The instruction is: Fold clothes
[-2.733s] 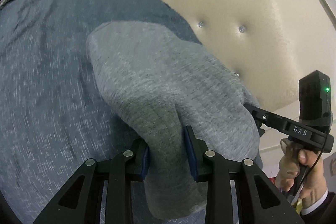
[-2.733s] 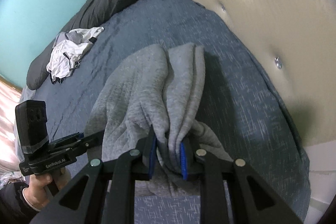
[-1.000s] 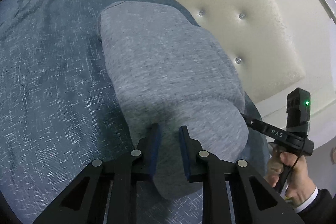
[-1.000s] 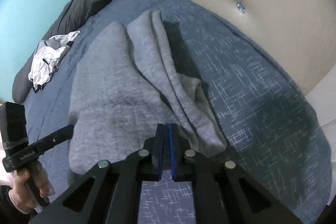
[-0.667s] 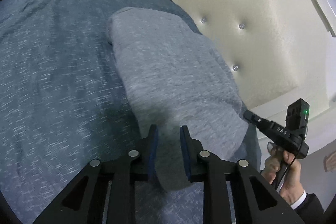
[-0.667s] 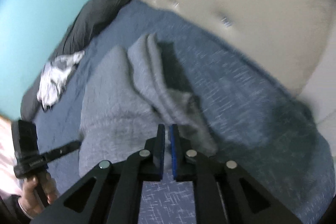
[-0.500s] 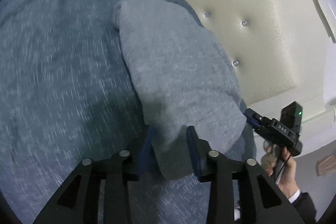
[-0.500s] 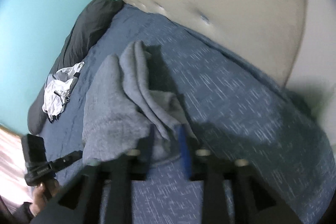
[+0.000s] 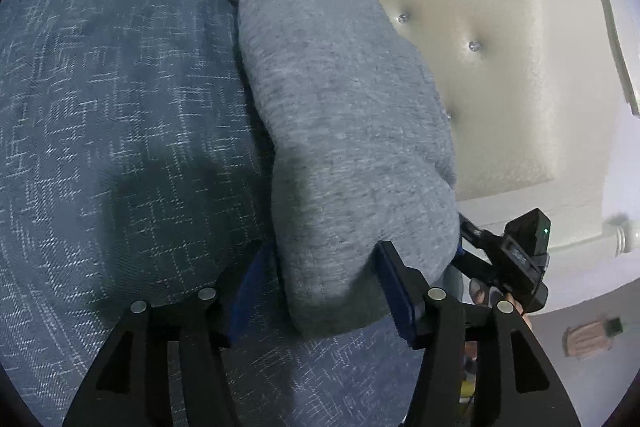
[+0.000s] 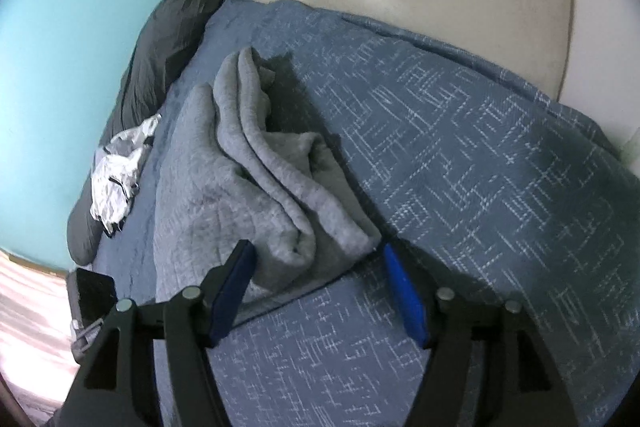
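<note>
Grey garment (image 9: 344,131) lies folded on the blue bedspread (image 9: 112,99), both my grippers letting go.

Compared with one second ago, when my right gripper (image 10: 316,287) was pressed together and my left gripper (image 9: 320,291) pinched the cloth, both jaws are now opening; the garment's near edge sits loose between the blue pads in each view. I cannot read any writing now; the label on the other tool is too blurred. Behind the bed stands a cream tufted headboard (image 9: 480,27); a turquoise wall (image 10: 72,39), a dark pillow (image 10: 168,39) and a white crumpled cloth (image 10: 116,171) are on the far side.
</note>
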`<state>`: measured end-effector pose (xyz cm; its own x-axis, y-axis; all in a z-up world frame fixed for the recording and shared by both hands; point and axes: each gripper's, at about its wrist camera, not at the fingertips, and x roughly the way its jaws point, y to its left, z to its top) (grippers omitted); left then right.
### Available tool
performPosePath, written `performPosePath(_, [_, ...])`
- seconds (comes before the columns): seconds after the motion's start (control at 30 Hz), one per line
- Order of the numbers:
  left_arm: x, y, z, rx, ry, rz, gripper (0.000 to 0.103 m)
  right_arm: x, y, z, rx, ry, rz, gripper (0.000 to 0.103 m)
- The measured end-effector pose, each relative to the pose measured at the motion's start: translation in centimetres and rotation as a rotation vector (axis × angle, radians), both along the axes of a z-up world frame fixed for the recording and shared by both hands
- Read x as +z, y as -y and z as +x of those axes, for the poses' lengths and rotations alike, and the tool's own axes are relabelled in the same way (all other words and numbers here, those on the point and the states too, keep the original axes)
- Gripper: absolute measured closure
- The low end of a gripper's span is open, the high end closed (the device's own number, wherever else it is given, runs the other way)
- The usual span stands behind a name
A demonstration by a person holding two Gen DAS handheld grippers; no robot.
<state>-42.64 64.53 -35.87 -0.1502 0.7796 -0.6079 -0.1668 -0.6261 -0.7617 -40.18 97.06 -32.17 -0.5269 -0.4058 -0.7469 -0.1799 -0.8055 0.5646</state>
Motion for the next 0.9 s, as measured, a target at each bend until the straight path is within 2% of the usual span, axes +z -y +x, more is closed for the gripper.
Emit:
performPosePath(0.03, [0.1, -0.2, 0.0, -0.005, -0.003, 0.001, 0.051, -0.1, 0.1, -0.3, -0.004, 0.008, 0.002, 0.062])
performPosePath(0.07, [0.3, -0.3, 0.0, -0.011, -0.005, 0.002, 0.052, -0.2, 0.2, -0.4, -0.005, 0.021, -0.004, 0.067])
performPosePath(0.1, [0.4, -0.5, 0.0, -0.016, -0.008, 0.003, 0.053, -0.2, 0.3, -0.4, 0.002, 0.017, -0.012, 0.076])
performPosePath(0.2, [0.7, -0.7, -0.2, -0.027, -0.002, 0.016, 0.059, 0.2, 1.0, -0.5, 0.026, 0.012, 0.013, 0.088])
performPosePath(0.33, [1.2, -0.5, -0.4, -0.04, 0.012, 0.035, 0.064, 1.4, 0.9, -0.5, 0.005, 0.015, 0.001, 0.091])
performPosePath(0.47, [1.3, -0.5, -0.5, -0.043, 0.038, 0.044, 0.064, 2.9, 0.8, 0.0, 0.033, 0.008, 0.001, 0.091])
performPosePath(0.7, [0.3, -1.1, -0.4, -0.049, 0.047, 0.03, 0.064, 0.9, 0.6, 0.6, 0.016, 0.039, 0.001, 0.092])
performPosePath(0.9, [1.7, -0.6, -0.2, -0.04, 0.027, 0.013, 0.065, 1.5, 0.1, 0.9, 0.027, 0.031, 0.008, 0.09])
